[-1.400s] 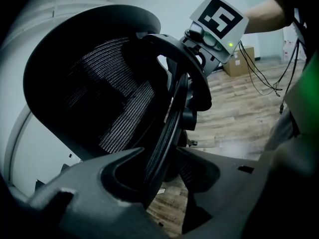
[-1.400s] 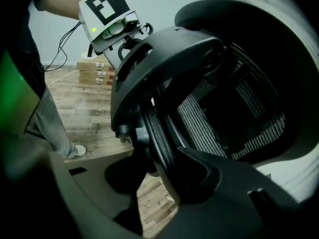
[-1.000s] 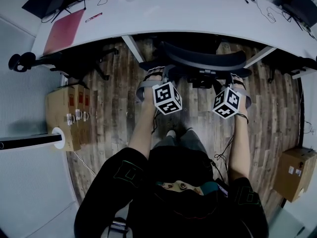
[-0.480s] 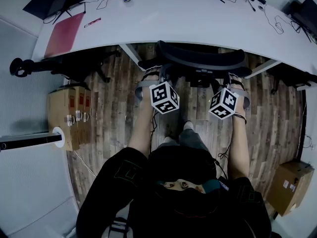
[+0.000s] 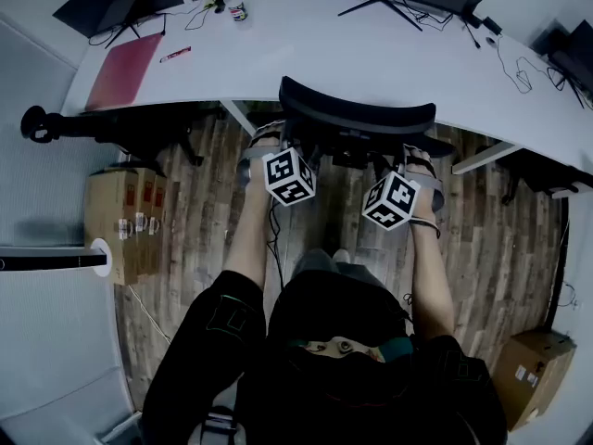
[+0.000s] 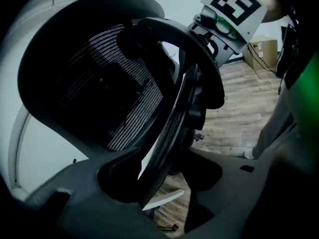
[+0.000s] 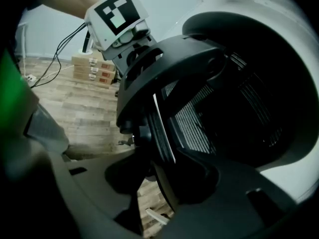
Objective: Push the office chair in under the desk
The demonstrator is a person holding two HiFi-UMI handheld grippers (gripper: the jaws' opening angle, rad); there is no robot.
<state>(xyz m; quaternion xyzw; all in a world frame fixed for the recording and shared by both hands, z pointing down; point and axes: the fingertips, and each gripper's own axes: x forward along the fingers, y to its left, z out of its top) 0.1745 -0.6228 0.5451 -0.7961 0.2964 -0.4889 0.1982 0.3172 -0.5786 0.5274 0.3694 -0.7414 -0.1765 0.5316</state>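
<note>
Black mesh and a hard plastic rim are what you are pushing on. The office chair stands at the front edge of the white surface. Its backrest top overlaps that edge in the head view, and the seat is hidden beneath. I judge the push close to done.

Your left claw straddles the rim on its own side, and its jaws have just been opening. The rim runs between them with wooden floor showing beside it, so this claw is released, not clamped. Your right claw is likewise parted around the other side of the rim, with a gap on one flank, so it also looks released.

That suits a push. Let the crotch of each claw bear on the rim rather than the pads. Press both sides evenly so the chair rolls straight and does not swivel. Aim between the surface's white legs; the chair's base is hidden, so I cannot tell how near it comes to them. Ease off as the backrest meets the edge, since a hard shove could jolt the bottle on top. Then draw both claws straight back off the rim.
</note>
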